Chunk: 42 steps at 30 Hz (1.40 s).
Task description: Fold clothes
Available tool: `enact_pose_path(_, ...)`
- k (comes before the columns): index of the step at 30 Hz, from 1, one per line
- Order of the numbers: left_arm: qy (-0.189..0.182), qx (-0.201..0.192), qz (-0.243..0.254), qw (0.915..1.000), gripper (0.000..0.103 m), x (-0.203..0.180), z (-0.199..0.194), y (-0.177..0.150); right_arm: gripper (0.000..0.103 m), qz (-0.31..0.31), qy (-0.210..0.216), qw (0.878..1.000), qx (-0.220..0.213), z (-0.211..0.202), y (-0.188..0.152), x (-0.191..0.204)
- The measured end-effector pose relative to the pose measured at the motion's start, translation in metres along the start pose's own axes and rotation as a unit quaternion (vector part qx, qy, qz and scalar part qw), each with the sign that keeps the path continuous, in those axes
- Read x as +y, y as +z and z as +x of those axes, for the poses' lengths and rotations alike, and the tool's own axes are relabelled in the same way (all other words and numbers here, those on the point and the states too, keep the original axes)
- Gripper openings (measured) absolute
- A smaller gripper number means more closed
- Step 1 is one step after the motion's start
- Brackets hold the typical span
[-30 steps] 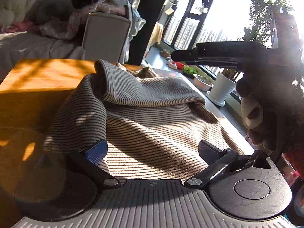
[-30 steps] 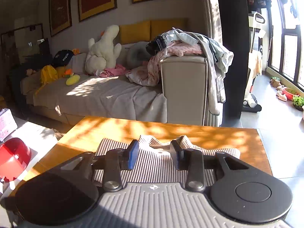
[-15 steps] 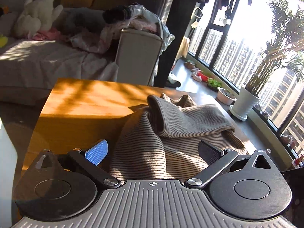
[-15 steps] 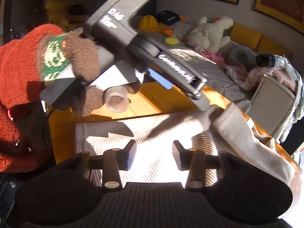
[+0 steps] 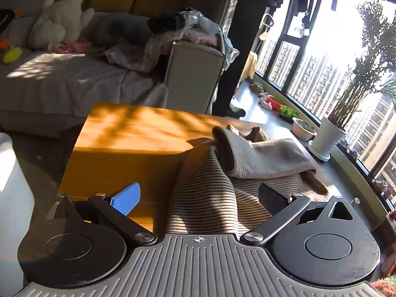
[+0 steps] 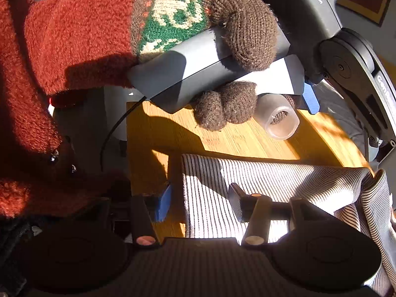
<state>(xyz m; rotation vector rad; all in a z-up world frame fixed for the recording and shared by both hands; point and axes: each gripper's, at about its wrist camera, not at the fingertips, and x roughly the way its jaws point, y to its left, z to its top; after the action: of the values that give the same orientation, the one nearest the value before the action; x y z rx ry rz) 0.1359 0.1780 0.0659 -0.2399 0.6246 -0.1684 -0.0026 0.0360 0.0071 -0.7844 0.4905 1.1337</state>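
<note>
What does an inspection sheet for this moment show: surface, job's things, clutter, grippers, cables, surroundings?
Surface: wooden table, sunlit, partly shadowed.
Job's things: striped garment, bunched, one part folded over; a straight edge lies flat near the table's edge.
Clutter: nothing seen on the table besides the garment.
Grippers: left gripper open, the garment between its fingers; right gripper closing over the garment's edge, pads not pressing it. Gloved hand holds the left gripper.
Cables: black cable beside the table.
Surroundings: sofa with clothes and plush toy; potted plant by the windows.
</note>
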Motion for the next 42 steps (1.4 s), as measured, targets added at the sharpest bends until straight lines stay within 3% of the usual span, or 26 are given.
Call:
enact_pose_path(4, 0.026, -0.031, -0.015, 0.9991, 0.103, 0.012, -0.013, 0.013, 0.015, 0.051, -0.034, 0.998, -0.029, -0.01, 0.006, -0.03)
enact_pose_path(6, 0.041, -0.054, -0.028, 0.9973, 0.103, 0.02, -0.022, 0.022, 0.015, 0.121, -0.085, 0.987, -0.061, -0.028, 0.009, -0.073)
enact_pose_path(10, 0.055, -0.08, -0.045, 0.9943, 0.103, 0.026, -0.032, 0.038, 0.015, 0.264, -0.165, 0.945, -0.103, -0.071, -0.008, -0.157)
enact_pose_path(12, 0.05, -0.081, -0.043, 0.9945, 0.103, 0.02, -0.028, 0.04, 0.015, 0.332, -0.195, 0.915, -0.121, -0.093, -0.026, -0.202)
enact_pose_path(15, 0.035, -0.072, -0.032, 0.9962, 0.103, 0.005, -0.014, 0.037, 0.014, 0.421, -0.203, 0.872, -0.147, -0.115, -0.047, -0.272)
enact_pose_path(17, 0.02, -0.062, -0.019, 0.9977, 0.103, -0.006, -0.001, 0.029, 0.014, 0.442, -0.192, 0.86, -0.165, -0.115, -0.046, -0.309)
enact_pose_path(19, 0.003, -0.046, -0.003, 0.9989, 0.103, -0.018, 0.015, 0.019, 0.013, 0.442, -0.175, 0.86, -0.184, -0.103, -0.024, -0.334)
enact_pose_path(21, -0.012, -0.022, 0.015, 0.9996, 0.103, -0.028, 0.032, 0.005, 0.003, 0.436, -0.157, 0.862, -0.205, -0.086, 0.007, -0.35)
enact_pose_path(25, -0.029, 0.011, 0.038, 0.9988, 0.103, -0.04, 0.058, -0.013, 0.003, 0.405, -0.137, 0.868, -0.254, -0.071, 0.075, -0.356)
enact_pose_path(29, -0.032, 0.011, 0.037, 0.9988, 0.103, -0.037, 0.067, -0.019, 0.003, 0.379, -0.15, 0.876, -0.257, -0.078, 0.093, -0.352)
enact_pose_path(31, -0.028, 0.003, 0.026, 0.9993, 0.103, -0.033, 0.069, -0.017, 0.003, 0.379, -0.175, 0.87, -0.26, -0.092, 0.084, -0.351)
enact_pose_path(33, -0.021, -0.001, 0.016, 0.9997, 0.103, -0.029, 0.075, -0.013, 0.003, 0.393, -0.204, 0.856, -0.268, -0.113, 0.061, -0.356)
enact_pose_path(38, -0.011, 0.009, 0.027, 0.9995, 0.103, -0.033, 0.083, -0.018, 0.003, 0.452, -0.246, 0.817, -0.26, -0.15, -0.035, -0.364)
enact_pose_path(42, -0.006, 0.004, 0.042, 0.9991, 0.103, -0.046, 0.087, -0.011, 0.003, 0.503, -0.26, 0.795, -0.217, -0.141, -0.121, -0.359)
